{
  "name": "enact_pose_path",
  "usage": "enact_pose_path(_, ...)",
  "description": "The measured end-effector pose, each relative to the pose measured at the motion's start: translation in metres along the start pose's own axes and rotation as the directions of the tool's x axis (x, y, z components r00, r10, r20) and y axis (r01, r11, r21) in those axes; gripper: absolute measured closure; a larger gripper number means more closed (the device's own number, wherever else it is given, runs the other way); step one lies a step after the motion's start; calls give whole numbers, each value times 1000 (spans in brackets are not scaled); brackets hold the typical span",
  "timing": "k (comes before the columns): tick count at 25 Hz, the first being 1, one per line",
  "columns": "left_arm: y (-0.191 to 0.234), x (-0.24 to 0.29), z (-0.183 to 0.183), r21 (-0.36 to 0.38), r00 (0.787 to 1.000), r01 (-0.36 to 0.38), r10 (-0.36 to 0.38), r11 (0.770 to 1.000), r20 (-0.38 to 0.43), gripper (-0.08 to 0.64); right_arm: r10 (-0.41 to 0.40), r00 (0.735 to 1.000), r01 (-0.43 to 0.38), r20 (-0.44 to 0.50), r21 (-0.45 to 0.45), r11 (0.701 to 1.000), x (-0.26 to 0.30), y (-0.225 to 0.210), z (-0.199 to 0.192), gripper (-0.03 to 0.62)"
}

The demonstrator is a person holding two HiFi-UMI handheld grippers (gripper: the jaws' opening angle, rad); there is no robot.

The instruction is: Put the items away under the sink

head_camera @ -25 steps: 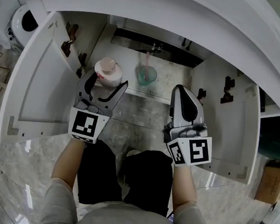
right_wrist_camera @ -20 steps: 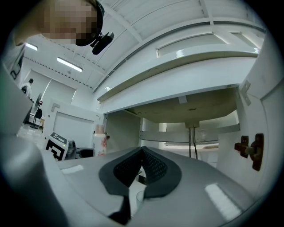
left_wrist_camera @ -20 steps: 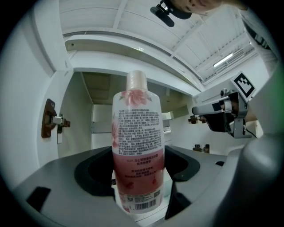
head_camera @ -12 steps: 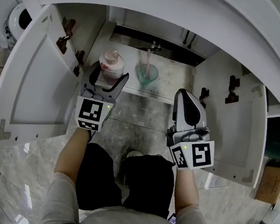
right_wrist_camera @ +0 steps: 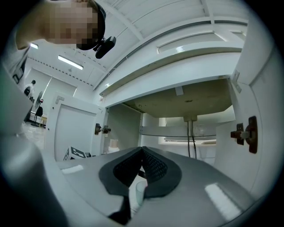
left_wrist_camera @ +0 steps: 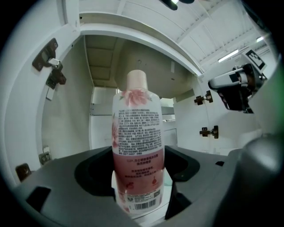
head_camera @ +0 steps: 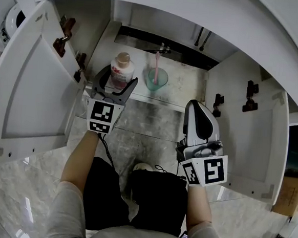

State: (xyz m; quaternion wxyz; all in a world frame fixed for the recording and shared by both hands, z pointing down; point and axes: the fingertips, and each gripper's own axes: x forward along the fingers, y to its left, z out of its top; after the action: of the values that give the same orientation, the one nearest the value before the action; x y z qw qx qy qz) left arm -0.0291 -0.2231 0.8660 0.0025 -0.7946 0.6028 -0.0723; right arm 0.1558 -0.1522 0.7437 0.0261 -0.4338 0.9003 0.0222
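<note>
White cabinet (head_camera: pixel 185 88) under the sink stands open. A green cup (head_camera: pixel 157 79), with what seems a pink toothbrush (head_camera: pixel 156 60) in it, is already on its floor. Just left of the cup, the left gripper (head_camera: pixel 120 75) is clenched on the pink bottle (left_wrist_camera: pixel 137 146), which is upright between its jaws. I think it is best to lower the bottle straight, apart from the cup, and let go only when it stands. The right gripper (right_wrist_camera: pixel 142 150), nearer to the person than the cup, is closed on nothing. The jaws hide the bottle's base, so I cannot tell if it touches the floor.
</note>
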Motion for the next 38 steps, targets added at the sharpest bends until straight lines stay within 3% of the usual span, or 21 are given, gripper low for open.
enact_pose_path(16,7,46,-61,-26,998,-28,26,999,-61,215,32,998,-31,-56,7,999,-8,-5,-19,581)
enact_pose_path(29,13,64,-60,-15,999,-34,34,999,8,213,42,995,-42,-90,1,999,-8,-6,-29,581)
enact_pose_path(38,11,56,-57,18,1000,-17,17,1000,6,215,54,995,-54,-87,9,999,-3,3,-28,581)
